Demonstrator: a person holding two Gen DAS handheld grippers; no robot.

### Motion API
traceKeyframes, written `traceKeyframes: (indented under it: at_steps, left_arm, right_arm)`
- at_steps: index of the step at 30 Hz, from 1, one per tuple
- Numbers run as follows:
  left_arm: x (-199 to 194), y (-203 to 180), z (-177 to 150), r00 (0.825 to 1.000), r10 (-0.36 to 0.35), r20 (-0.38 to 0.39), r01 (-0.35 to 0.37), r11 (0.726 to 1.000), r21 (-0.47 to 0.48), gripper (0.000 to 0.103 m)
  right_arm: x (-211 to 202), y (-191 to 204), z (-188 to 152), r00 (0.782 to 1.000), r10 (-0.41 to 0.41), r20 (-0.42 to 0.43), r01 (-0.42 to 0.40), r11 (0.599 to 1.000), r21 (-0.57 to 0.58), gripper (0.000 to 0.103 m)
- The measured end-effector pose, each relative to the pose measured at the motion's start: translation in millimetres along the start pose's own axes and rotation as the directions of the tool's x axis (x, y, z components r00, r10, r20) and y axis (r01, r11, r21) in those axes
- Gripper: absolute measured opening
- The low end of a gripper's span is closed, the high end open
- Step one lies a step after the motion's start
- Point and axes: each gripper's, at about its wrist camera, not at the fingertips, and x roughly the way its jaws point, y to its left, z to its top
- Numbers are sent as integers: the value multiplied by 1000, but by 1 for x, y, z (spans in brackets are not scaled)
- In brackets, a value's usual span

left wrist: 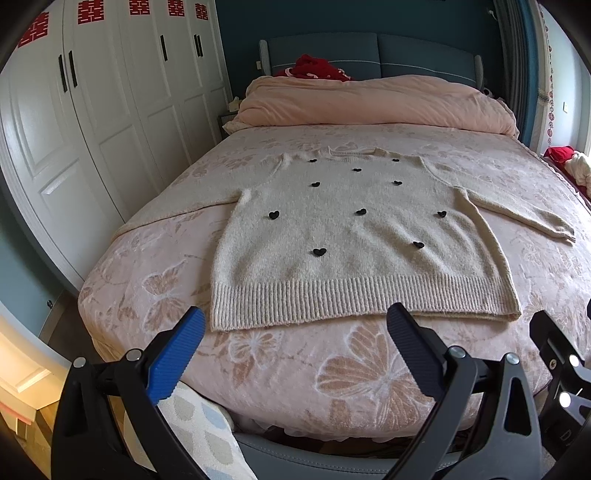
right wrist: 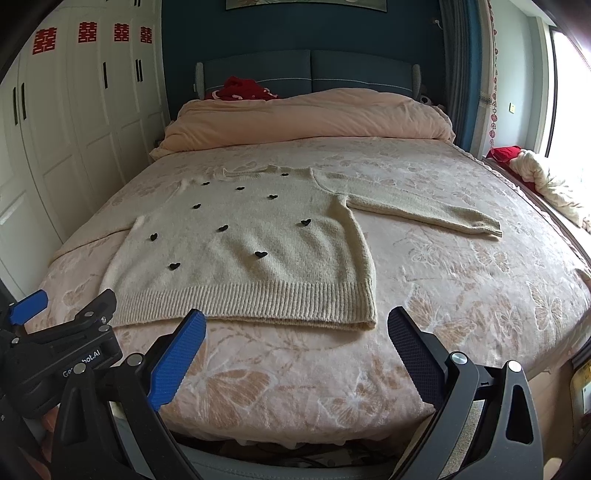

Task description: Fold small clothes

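Sweater (left wrist: pixel 354 236) lies flat on the bed (left wrist: pixel 280 369) just ahead of both spread-open, empty tools, left gripper (left wrist: pixel 295 332) and right gripper (right wrist: pixel 295 332) side by side.

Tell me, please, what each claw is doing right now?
Left claw: open, holding nothing, short of the sweater hem.
Right claw: open, holding nothing.

1. A bed (left wrist: pixel 258 369) has a pink blanket with a butterfly pattern.
2. A peach duvet (left wrist: pixel 369 103) lies bunched against the blue headboard (left wrist: pixel 424 51).
3. A red cloth (left wrist: pixel 314 66) lies on the duvet.
4. A white wardrobe (left wrist: pixel 110 110) carries red paper signs (left wrist: pixel 90 11).
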Motion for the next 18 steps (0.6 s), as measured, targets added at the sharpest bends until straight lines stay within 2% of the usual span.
traceKeyframes:
  at_steps: [18]
  left_arm:
    - [16,-3,-1,999,10,-33,-10,1000,-1,96]
  right_arm:
    - [14,-3,-5,999,4,-34,-4,1000,7,98]
